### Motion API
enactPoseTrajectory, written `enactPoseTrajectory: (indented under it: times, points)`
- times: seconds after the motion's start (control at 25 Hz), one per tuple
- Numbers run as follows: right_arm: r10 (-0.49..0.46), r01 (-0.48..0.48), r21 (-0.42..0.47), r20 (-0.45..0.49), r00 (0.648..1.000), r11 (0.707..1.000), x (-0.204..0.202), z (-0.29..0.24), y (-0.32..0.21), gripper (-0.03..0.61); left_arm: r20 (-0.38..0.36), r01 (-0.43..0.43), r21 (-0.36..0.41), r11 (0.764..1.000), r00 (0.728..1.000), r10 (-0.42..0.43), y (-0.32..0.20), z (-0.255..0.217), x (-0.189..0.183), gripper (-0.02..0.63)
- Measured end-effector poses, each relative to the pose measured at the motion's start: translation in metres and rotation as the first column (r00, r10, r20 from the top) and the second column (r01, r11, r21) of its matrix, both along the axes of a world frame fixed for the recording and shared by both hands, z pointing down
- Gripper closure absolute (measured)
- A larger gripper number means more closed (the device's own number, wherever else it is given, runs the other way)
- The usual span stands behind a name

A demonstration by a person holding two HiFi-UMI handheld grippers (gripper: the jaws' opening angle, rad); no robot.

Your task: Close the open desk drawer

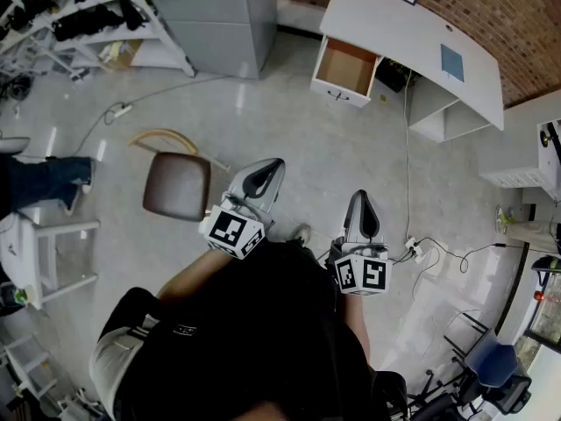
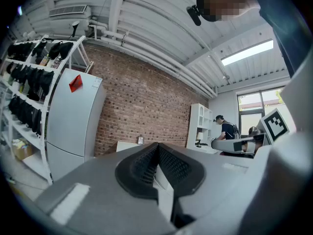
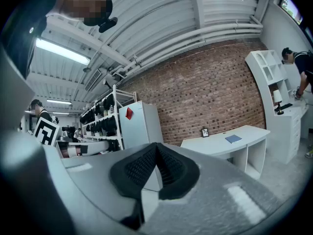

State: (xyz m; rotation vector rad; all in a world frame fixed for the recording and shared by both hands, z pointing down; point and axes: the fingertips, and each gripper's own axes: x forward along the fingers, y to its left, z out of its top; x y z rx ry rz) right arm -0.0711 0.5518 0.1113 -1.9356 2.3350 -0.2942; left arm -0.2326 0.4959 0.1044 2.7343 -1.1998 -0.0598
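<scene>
A brown chair (image 1: pixel 177 185) stands on the floor at the left, near the way ahead, so the walk to the desk should pass to its right. The left gripper (image 1: pixel 262 181) is held level in front of the body, its jaws pressed together with nothing between them. The right gripper (image 1: pixel 362 214) beside it is likewise closed and empty. The open drawer (image 1: pixel 346 67) is well apart from both, pulled out at the left end of the white desk (image 1: pixel 412 29) by the brick wall. The step in hand is probably the approach: go up to the drawer's white front, set closed jaw tips against its middle and push evenly so it does not skew, minding the floor cable (image 1: pixel 408 147) at the right.
</scene>
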Motion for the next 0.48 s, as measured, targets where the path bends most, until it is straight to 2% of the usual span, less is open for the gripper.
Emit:
enactPoseTrajectory:
  times: [0.48]
  points:
    - [0.002, -0.002, 0.007, 0.008, 1.0, 1.0, -0.001, -0.0037, -0.002, 0.578, -0.003, 0.003, 0.004, 1.0, 1.0, -0.003, -0.0025, -0.0014, -0.0001, 0.603]
